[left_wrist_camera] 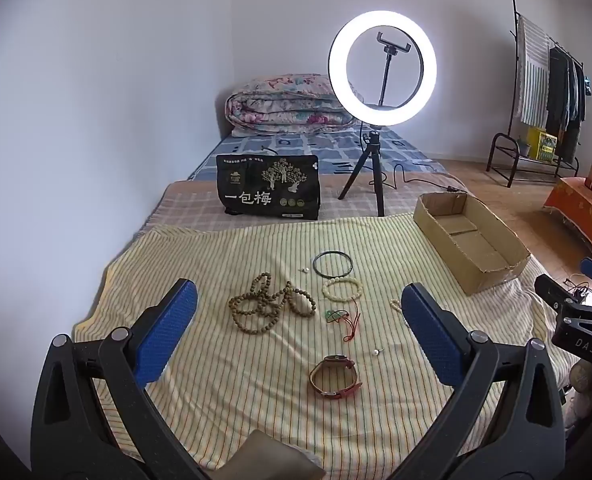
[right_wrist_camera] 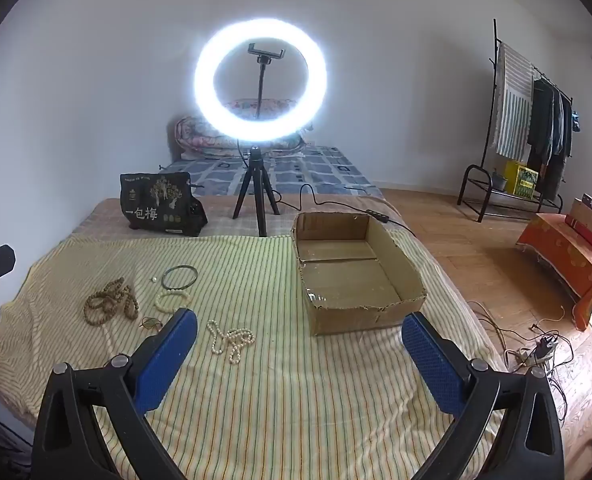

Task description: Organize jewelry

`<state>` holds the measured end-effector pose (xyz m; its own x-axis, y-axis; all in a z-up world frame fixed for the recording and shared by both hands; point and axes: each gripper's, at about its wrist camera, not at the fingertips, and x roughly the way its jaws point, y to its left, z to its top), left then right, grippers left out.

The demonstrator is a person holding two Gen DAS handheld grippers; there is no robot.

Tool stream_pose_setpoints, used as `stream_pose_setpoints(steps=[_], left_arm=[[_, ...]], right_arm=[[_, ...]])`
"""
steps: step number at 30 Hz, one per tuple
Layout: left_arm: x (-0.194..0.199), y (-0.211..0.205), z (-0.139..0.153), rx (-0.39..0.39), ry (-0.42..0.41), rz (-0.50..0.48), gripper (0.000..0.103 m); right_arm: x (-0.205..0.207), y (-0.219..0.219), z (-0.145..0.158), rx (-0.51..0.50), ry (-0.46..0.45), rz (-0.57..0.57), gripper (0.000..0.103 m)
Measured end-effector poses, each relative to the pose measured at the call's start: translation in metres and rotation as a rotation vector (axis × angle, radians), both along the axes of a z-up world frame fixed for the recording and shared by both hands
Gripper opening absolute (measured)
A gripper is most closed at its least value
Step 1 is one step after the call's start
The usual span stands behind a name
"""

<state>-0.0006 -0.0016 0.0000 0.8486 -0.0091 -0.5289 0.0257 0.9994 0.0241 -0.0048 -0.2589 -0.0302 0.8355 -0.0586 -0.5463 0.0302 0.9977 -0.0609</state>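
**Both grippers spread wide over the bed, jewelry all on the cloth**

Left gripper (left_wrist_camera: 298, 318): blue pads wide apart, nothing between them, hovering above the striped cloth (left_wrist_camera: 223, 400). Right gripper (right_wrist_camera: 300, 344): same, pads spread, holding nothing, also clear of the cloth.

Jewelry lies loose on the cloth, none of it in the cardboard box (right_wrist_camera: 410, 276):
- Brown bead string (left_wrist_camera: 269, 304), coiled in several loops, left of the group.
- Thin dark bangle (left_wrist_camera: 333, 264), flat, farthest toward the tripod.
- Pale bead bracelet (left_wrist_camera: 342, 289), just in front of the bangle, close but I can't tell if they touch.
- Small stud (left_wrist_camera: 305, 270) just left of the bangle.
- Green pendant on a red cord (left_wrist_camera: 342, 318), between the pale bracelet and the watch.
- Watch (left_wrist_camera: 334, 376) with a red-brown strap, lying on its side, nearest the left camera.
- Second small stud (left_wrist_camera: 376, 352) right of the watch.
- Pearl necklace (right_wrist_camera: 231, 340), bunched up, between the right gripper's pads in its own view; in the left view mostly hidden behind the right-hand pad.

Box sits on the right part of the cloth, open top, torn front edge, well apart from the pieces.

Behind the cloth: lit ring light (left_wrist_camera: 382, 68) on a short tripod, black printed bag (left_wrist_camera: 267, 188) standing upright to its left, folded quilt (left_wrist_camera: 287, 106) against the wall. Clothes rack (left_wrist_camera: 544, 92) off to the right on the wood floor.
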Motion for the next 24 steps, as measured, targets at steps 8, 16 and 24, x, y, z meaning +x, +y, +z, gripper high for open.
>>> stream_pose_setpoints(steps=[8,16,24], left_arm=[[0.001,0.005,0.002,-0.019,0.007,0.013,0.103],[0.005,0.004,0.007,-0.019,0.006,0.011,0.103],[0.0,0.001,0.008,-0.013,-0.004,0.01,0.103]], right_arm=[[0.0,-0.002,-0.001,-0.01,-0.005,-0.004,0.103],[-0.003,-0.003,0.003,-0.008,-0.012,-0.008,0.103],[0.004,-0.001,-0.001,-0.005,0.0,-0.012,0.103]])
